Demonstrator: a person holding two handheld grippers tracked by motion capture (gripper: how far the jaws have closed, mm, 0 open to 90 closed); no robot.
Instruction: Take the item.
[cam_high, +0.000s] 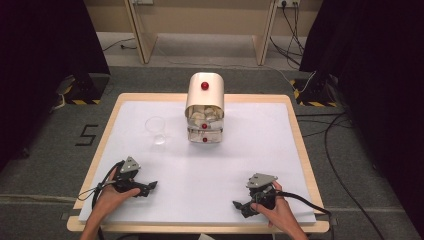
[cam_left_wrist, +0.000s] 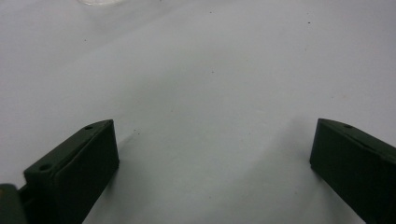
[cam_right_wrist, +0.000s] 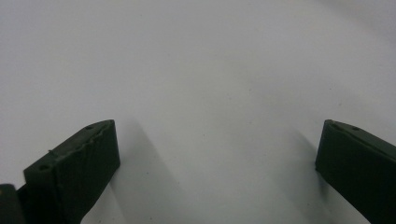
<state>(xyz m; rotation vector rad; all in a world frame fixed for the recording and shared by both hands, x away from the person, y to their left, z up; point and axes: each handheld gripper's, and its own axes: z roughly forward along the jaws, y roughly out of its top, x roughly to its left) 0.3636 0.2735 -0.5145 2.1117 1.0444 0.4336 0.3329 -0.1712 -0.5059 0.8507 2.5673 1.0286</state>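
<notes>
The left claw (cam_high: 150, 187) lies low on the white surface (cam_high: 200, 170) near its front left edge, held by the person's left hand (cam_high: 111, 196); in the left gripper view its two black, blocky jaws stand wide apart with nothing between them but bare matte white. The right claw (cam_high: 239, 205) sits near the front right edge under the right hand (cam_high: 280, 212), and the right gripper view shows its ribbed jaws likewise spread over empty white sheet. Each claw carries a grey three-cornered plate and a trailing black cable.

Farther back, a clear, thin-walled plastic cup (cam_high: 156, 129) stands upright and looks empty. Just to its right, toward the rear centre, stands a cream, round-topped dispenser (cam_high: 204, 92) with a red knob; its open front holds pale, crumpled-looking pieces that I cannot identify. The white sheet rests on a light wooden board.
</notes>
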